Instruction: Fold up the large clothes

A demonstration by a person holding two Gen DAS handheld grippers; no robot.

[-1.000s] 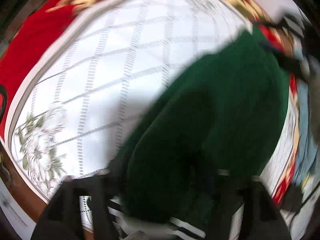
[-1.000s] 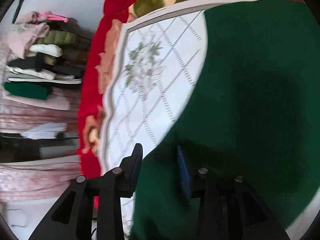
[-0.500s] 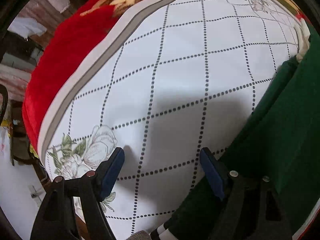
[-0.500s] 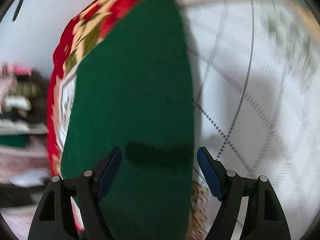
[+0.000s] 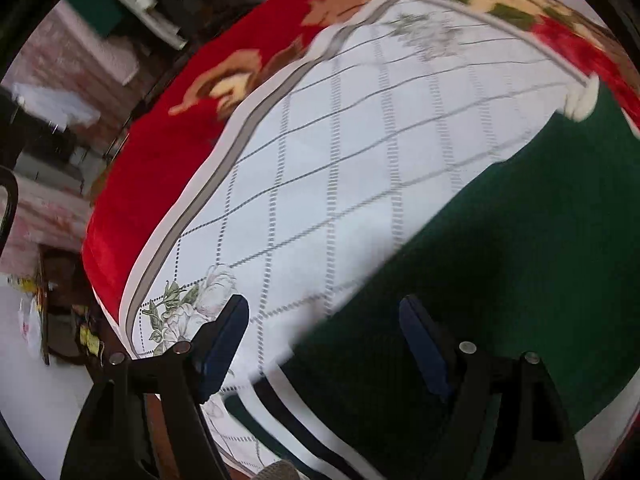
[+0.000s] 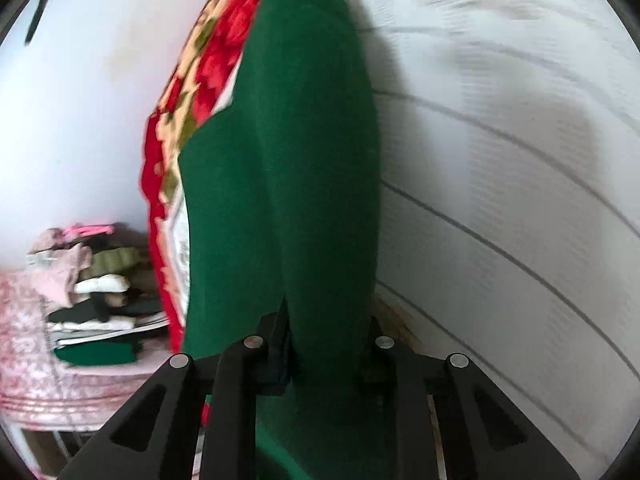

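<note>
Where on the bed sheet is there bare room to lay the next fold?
The checked sheet lies bare between the red blanket border and the green garment edge. The garment covers the rest; the right gripper pinches it, the left gripper is open.

Bare white quilted sheet (image 5: 360,200) lies open left and far; the green garment (image 5: 500,280) covers the near right.

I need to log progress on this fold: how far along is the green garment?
Done: the green garment lies spread on the white checked sheet. In hand: the right tool has closed on a fold of it; the left tool is open over its striped hem, gripping nothing. Left: no finished fold shows, so most folding remains.
</note>
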